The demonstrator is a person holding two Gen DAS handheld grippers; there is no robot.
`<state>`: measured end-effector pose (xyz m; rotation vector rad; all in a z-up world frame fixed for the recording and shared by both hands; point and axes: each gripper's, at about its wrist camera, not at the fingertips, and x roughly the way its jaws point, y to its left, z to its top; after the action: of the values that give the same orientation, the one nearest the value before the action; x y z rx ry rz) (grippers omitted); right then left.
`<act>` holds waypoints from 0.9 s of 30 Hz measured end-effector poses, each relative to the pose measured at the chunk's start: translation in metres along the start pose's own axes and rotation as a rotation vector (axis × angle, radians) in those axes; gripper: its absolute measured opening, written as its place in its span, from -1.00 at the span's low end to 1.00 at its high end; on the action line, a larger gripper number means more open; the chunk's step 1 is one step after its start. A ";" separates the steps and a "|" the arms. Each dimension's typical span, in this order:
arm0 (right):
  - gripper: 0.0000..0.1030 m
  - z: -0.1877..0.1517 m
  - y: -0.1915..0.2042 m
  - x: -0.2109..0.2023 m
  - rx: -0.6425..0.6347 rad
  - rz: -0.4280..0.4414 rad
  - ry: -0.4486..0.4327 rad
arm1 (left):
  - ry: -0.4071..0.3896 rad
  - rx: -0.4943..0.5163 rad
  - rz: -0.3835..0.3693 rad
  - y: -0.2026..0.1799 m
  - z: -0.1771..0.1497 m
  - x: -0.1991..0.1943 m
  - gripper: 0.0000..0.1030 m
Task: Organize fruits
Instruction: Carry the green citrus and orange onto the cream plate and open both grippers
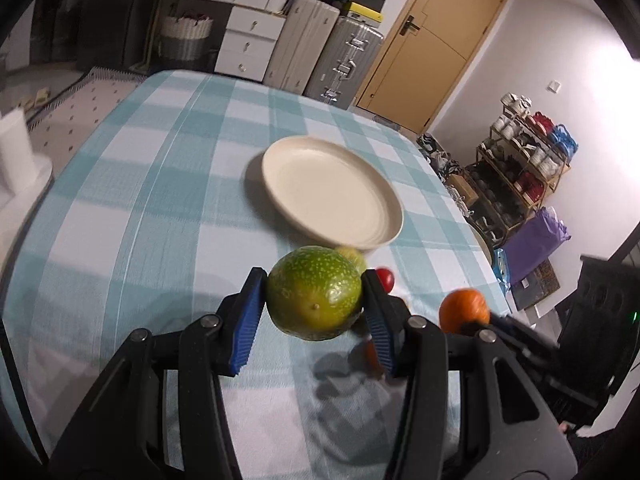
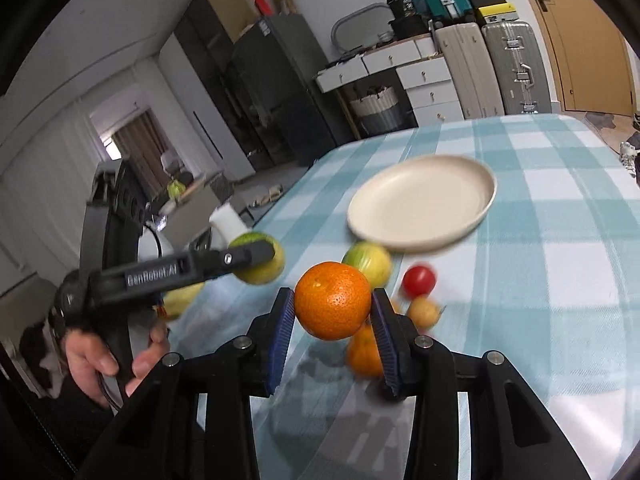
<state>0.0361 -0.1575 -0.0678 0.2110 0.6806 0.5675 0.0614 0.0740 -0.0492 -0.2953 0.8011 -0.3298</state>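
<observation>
My left gripper is shut on a green speckled fruit and holds it above the table, short of the cream plate. My right gripper is shut on an orange, also lifted. In the right wrist view the left gripper holds its green fruit at the left. On the cloth near the plate lie a yellow-green fruit, a red tomato, a small yellow fruit and another orange. The plate is empty.
The table has a blue and white checked cloth. The table's right edge drops to the floor by a shoe rack. Suitcases and drawers stand beyond the far edge.
</observation>
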 end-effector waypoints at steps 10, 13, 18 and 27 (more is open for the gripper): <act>-0.23 0.071 -0.032 0.007 -0.004 0.003 -0.016 | 0.001 -0.001 -0.043 -0.016 0.067 0.027 -0.11; -0.23 0.090 -0.043 0.016 0.001 0.010 -0.003 | 0.000 0.020 -0.034 -0.020 0.089 0.039 -0.11; -0.23 0.119 -0.062 0.037 0.005 0.000 0.012 | 0.029 0.028 -0.039 -0.023 0.120 0.068 -0.11; -0.23 0.154 -0.098 0.094 0.022 -0.007 0.073 | 0.087 0.001 -0.055 -0.016 0.159 0.143 -0.11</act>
<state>0.2369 -0.1869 -0.0364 0.2090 0.7586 0.5639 0.2692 0.0239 -0.0303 -0.3038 0.8796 -0.3968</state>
